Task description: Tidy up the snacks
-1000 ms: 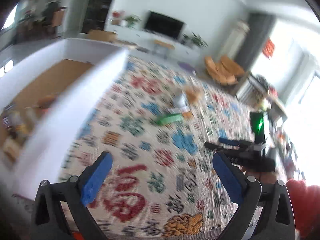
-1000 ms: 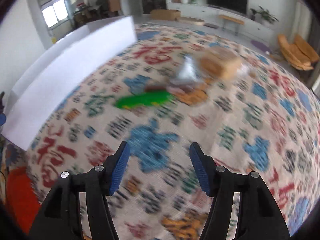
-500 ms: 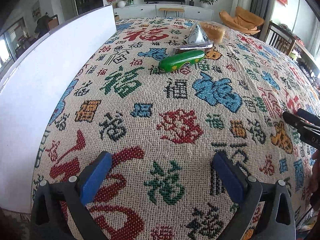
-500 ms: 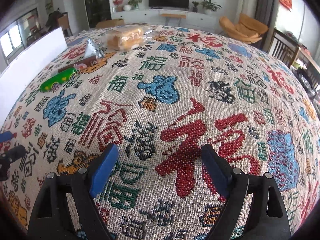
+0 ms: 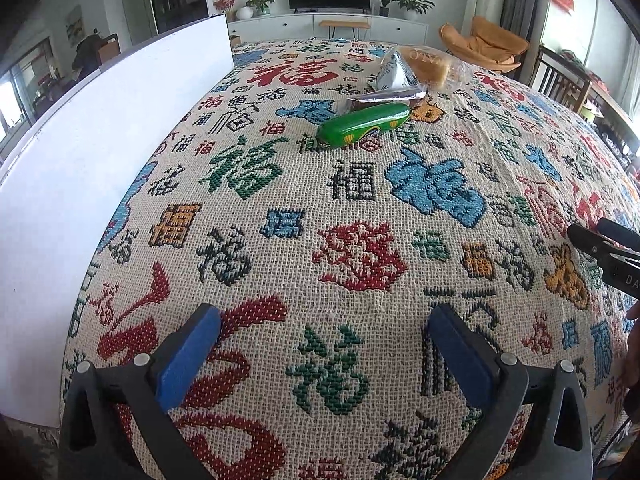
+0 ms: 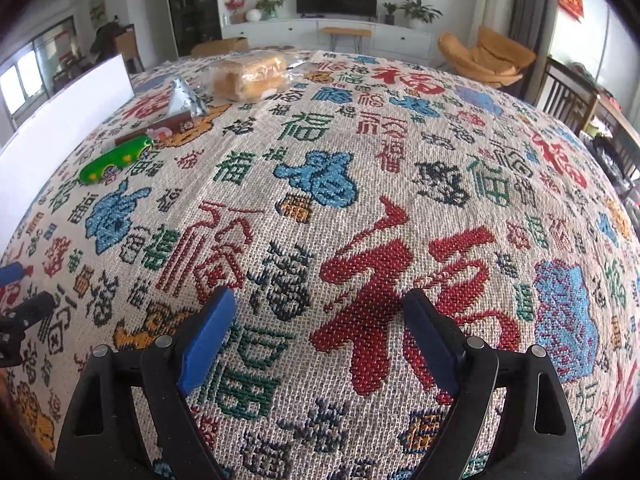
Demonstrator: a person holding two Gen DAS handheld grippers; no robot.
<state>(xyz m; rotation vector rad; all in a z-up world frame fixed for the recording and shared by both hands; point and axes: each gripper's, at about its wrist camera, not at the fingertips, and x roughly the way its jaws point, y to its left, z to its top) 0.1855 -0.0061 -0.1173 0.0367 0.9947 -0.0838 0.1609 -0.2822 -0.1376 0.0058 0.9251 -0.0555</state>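
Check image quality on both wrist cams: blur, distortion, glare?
Left wrist: sharp, no motion blur; strong fisheye bulge of the patterned tablecloth; the white board is nearly blown out. Right wrist: equally sharp; same barrel distortion, dark vignette in the corners; the window at left is overexposed, and the bread loaf shows wrapper sheen.

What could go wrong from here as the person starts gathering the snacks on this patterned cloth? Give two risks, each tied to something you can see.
1. The green packet, brown bar, silver pouch and bagged bread lie bunched together, so grabbing one may drag a neighbour.
2. The bread looks soft; a firm squeeze from the open right gripper could crush it.
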